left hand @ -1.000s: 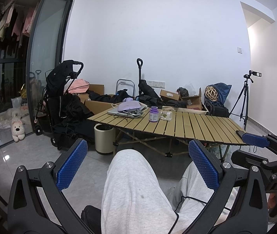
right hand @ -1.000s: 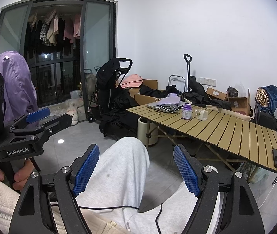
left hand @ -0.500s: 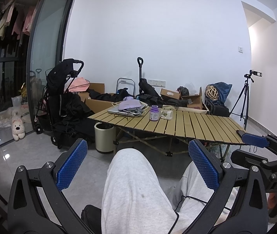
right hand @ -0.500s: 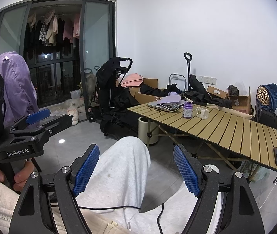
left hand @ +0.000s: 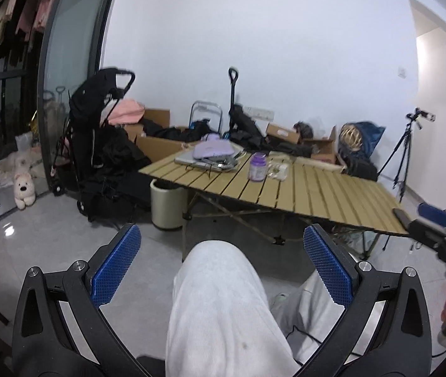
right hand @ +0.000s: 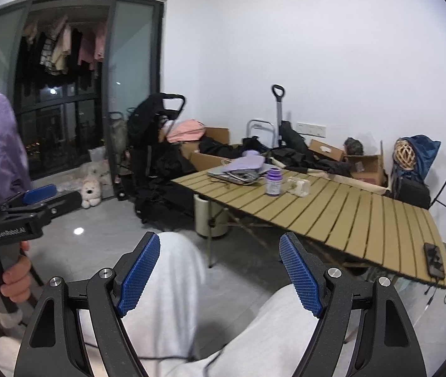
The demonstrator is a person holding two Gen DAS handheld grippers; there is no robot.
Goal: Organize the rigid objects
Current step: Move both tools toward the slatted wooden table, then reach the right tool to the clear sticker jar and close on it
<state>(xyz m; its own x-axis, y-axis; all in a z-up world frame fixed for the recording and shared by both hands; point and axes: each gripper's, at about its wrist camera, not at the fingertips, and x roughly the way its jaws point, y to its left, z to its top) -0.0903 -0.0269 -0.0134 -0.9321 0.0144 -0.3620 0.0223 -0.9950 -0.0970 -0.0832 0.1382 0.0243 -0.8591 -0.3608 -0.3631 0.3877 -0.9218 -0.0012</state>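
Hand-held grippers, left point(left hand: 221, 265) and right point(right hand: 219, 275), gape wide (both empty) above knees.

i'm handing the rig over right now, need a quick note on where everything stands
Left tongs: open, holding nothing, held low over the lap, well short of the table.
Right tongs: open, holding nothing, also over the lap.
On the slatted folding table: a purple-capped bottle standing upright, a small clear jar just beside it, a laptop with a lilac pouch on top at the far end, and a dark phone at the near corner.
Done: nothing is gripped or visibly sorted.
Left: get to the table, then pick and arrange the items, probably starting with the bottle and jar.
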